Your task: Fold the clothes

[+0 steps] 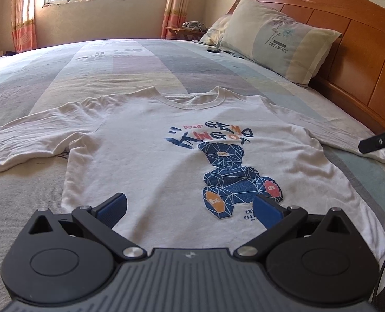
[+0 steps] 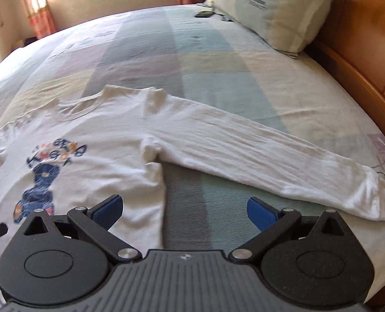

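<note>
**Shirt flat on bed, both grippers wide and empty**

The bed [image 1: 166,59] fills both views, striped cover, a pillow [image 1: 278,39] against the wooden headboard [image 1: 361,59], and a small dark thing too small to identify near the pillow.

The white long-sleeve shirt [image 1: 150,156] lies face up on the bed, spread flat, bear print [image 1: 234,174] showing, collar pointing away from you. Both sleeves are stretched out sideways; the right sleeve [image 2: 257,150] runs toward the headboard, cuff near the bed edge. No fold shows anywhere in the body or sleeves.

Your left gripper [image 1: 189,208] hovers over the bottom hem, jaws wide apart, nothing between them. Your right gripper [image 2: 184,210] hangs over the shirt's right side edge and bare cover, below the armpit, jaws also wide, holding nothing.

Judged step: the shirt is laid out, not folded. A fold calls for pinching a sleeve or a side edge, a thin single layer on a soft cover, so get low and close fully, then carry it across the chest without dragging the body out of square.
</note>
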`<state>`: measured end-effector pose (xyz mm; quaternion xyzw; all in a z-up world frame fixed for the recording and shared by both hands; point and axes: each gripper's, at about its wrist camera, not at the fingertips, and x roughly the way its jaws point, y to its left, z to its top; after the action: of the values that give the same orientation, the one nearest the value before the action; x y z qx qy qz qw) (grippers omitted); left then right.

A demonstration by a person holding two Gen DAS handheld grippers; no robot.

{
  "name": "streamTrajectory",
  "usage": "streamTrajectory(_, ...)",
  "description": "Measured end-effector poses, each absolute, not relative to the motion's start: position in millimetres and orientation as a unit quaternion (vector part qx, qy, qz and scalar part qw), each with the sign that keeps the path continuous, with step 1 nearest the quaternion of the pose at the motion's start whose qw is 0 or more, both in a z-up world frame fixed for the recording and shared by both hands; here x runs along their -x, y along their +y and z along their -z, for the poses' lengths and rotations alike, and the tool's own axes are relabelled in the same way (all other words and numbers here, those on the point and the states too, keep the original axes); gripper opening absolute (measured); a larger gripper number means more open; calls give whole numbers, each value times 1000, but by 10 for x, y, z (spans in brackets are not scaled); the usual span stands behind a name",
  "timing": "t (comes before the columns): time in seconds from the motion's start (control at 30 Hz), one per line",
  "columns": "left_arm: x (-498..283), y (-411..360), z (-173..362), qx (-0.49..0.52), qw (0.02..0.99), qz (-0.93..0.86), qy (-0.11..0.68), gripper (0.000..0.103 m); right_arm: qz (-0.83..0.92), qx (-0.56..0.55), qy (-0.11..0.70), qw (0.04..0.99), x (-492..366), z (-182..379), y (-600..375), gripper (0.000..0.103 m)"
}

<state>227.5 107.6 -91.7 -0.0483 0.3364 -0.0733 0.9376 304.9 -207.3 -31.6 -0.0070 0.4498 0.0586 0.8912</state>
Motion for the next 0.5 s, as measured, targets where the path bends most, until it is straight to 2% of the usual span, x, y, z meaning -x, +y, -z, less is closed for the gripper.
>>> streamTrajectory(0.27, -2195, 1398, 883, 81, 941, 41, 327, 102, -187, 105, 462, 861, -2428, 819, -827, 103)
streamTrajectory(0.33, -2191, 1411, 863, 83, 942, 43, 323, 102, -189, 117, 484, 846, -2371, 1030, -713, 103)
streamTrajectory(0.5, -2203, 1391, 850, 85, 943, 48, 319, 102, -181, 82, 444, 874, -2171, 1168, -848, 103)
